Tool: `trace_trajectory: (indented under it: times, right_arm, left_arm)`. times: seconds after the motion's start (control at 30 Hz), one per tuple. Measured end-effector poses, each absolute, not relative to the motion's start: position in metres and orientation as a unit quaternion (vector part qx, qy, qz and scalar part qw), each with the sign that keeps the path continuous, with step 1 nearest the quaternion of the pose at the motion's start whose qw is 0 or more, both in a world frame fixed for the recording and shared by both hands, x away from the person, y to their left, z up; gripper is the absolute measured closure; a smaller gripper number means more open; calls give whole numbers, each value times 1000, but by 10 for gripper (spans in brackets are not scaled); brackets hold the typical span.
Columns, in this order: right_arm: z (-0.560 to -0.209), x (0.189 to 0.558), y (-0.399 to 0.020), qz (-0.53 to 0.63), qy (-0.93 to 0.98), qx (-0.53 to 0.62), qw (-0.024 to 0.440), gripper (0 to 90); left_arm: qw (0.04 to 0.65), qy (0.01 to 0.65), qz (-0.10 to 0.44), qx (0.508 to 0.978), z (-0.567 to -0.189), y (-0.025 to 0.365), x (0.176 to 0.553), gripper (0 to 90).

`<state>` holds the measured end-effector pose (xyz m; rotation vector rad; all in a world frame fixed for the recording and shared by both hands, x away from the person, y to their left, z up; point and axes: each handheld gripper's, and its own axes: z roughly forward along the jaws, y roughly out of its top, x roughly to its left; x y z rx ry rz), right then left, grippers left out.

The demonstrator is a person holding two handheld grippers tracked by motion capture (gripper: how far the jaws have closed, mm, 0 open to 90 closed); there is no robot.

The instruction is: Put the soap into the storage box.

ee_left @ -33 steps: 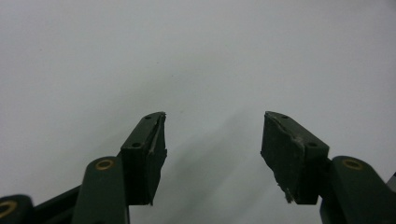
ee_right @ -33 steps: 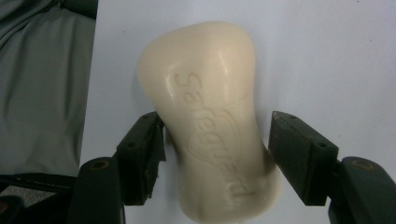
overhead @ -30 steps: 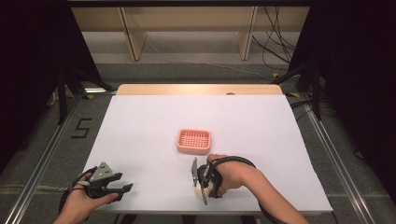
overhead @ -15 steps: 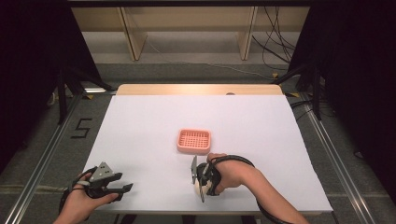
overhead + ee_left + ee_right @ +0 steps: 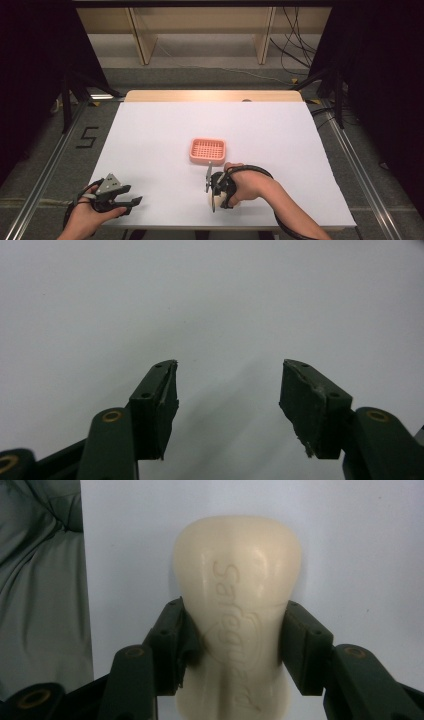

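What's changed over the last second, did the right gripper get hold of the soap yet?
Yes. The right gripper has just closed its jaws on the bar of soap, and both pads now press its sides near the table's front edge. Neither hand has shifted. The left gripper stays open over the bare white table, and the pink soap dish sits where it was.

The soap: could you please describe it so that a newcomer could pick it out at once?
On the white table, look near the front edge, just in front of the pink basket. There the right gripper is shut on the soap, a cream oblong bar with a word embossed on top.
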<state>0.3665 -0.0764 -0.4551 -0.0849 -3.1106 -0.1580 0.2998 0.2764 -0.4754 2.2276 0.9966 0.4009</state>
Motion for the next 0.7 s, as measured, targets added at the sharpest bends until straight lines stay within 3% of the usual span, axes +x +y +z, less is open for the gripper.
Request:
trace_trajectory:
  times: [0.4,0.57,0.7]
  right_arm:
    - [-454,366,-79,-50,-998,-47,12,505]
    - [-452,376,-81,-81,-997,7,-3,506]
    - [-447,371,-82,-74,-996,-38,-2,505]
  left_arm:
    - [329,381,153,850,-475,276,300,393]
    - [327,380,154,851,-475,277,300,393]
    - [328,381,154,850,-475,276,300,393]
